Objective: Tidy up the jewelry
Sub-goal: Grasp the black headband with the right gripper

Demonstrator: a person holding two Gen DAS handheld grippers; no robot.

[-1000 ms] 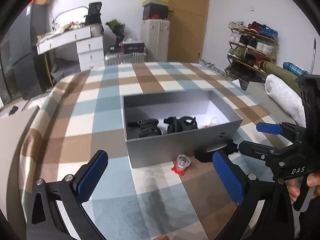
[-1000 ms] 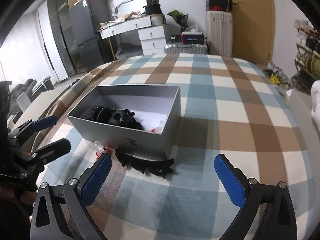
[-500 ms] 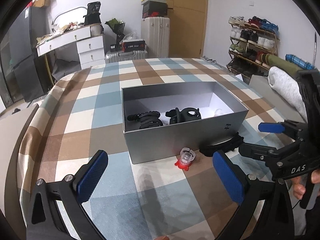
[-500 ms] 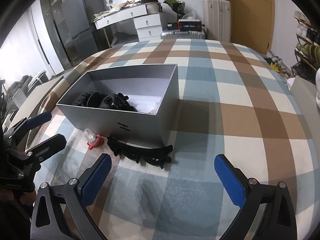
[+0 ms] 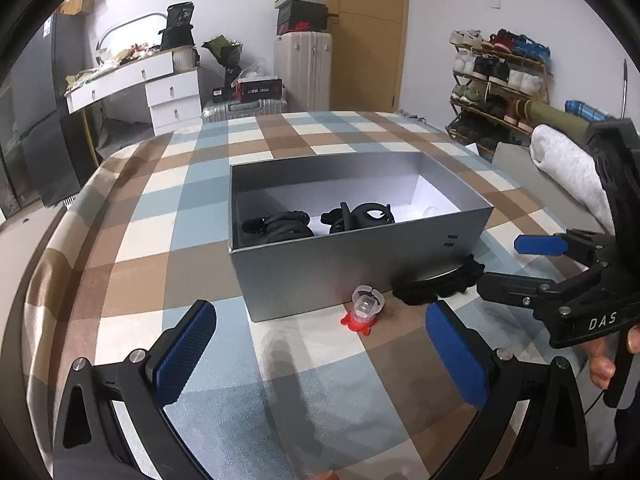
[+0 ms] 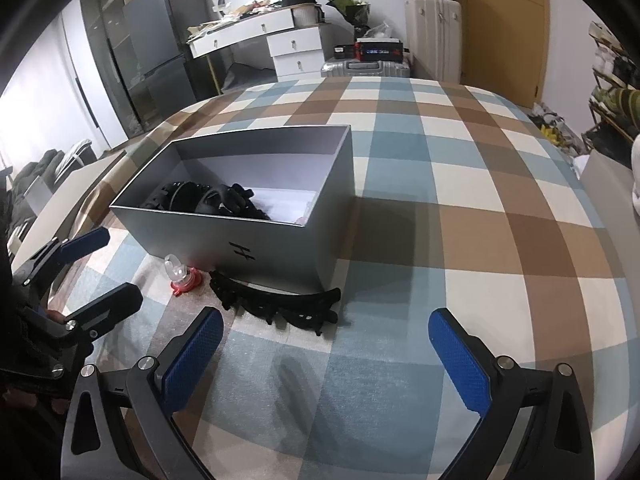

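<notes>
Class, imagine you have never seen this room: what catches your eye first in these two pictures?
First, the open grey box in the middle of the checked cloth, with black hair clips inside. Next, against its near wall, a small red and clear clip and a long black claw clip lying outside.

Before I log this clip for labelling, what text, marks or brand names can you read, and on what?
"DAS": on the right gripper, white letters on its black body.
"H"-like mark: on the grey box front wall.
Lettering on the black-and-red box atop the suitcase: too small to read.
</notes>
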